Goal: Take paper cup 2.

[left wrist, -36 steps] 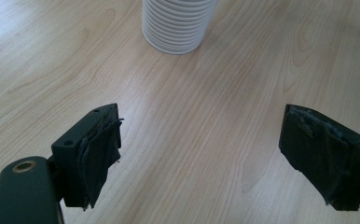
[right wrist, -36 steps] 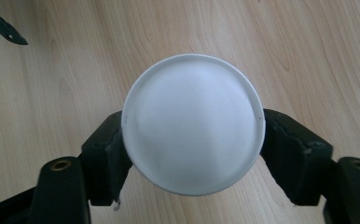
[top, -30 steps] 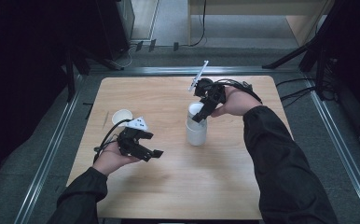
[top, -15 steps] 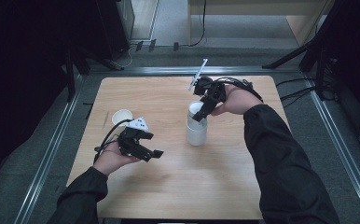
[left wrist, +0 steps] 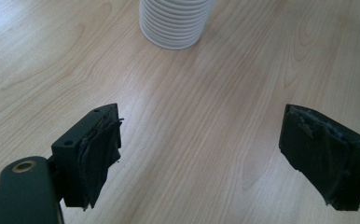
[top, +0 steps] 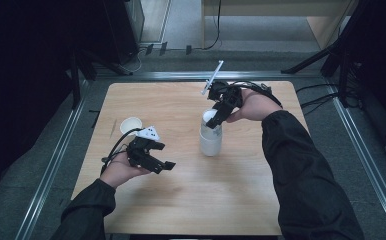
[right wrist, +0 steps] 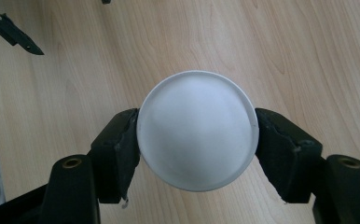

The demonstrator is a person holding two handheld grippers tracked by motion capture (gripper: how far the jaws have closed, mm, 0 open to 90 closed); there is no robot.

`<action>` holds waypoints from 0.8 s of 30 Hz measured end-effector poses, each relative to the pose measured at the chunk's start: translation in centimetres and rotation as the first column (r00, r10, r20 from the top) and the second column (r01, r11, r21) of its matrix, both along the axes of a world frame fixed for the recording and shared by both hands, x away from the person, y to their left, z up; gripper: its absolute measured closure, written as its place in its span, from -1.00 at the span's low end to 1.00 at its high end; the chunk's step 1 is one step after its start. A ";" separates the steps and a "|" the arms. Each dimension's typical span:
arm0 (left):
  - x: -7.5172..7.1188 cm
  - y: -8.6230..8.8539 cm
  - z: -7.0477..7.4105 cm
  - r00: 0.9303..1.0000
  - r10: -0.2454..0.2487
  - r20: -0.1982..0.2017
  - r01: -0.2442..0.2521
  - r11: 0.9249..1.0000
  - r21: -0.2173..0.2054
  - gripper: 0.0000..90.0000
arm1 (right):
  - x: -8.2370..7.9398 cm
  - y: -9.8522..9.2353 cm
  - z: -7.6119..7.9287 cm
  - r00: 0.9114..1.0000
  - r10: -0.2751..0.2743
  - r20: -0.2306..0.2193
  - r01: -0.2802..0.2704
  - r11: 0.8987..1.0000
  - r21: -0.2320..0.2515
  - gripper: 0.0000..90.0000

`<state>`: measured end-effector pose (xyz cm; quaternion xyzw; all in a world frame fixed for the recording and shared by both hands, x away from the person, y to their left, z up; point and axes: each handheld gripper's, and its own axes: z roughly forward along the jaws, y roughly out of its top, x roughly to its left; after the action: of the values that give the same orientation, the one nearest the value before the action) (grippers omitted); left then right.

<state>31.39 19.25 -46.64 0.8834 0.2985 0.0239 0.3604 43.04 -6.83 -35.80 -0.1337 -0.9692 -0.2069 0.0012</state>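
Note:
A stack of white paper cups stands upside down near the middle of the wooden table. My right gripper reaches down onto it from the far right. Its jaws have just been closing, and both pads now press on the sides of the top cup, whose round base faces the camera. My left gripper rests open at the front left, with only bare wood between its fingers. The ribbed foot of the stack lies ahead of it.
A single white cup stands upright at the left, just behind my left hand. Metal rails run along the table's sides, and cables trail off the far right corner. Bare wood stretches across the table's front half.

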 end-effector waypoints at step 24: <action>-0.1 0.0 -0.1 1.000 -0.003 -0.004 0.003 1.000 0.005 -0.71 | -0.2 -0.1 1.3 1.000 -0.017 0.003 0.017 1.000 -0.019 -0.20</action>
<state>31.32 19.24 -46.69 0.8849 0.2977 0.0221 0.3577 42.85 -6.96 -34.54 -0.1415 -0.9700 -0.1979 -0.0031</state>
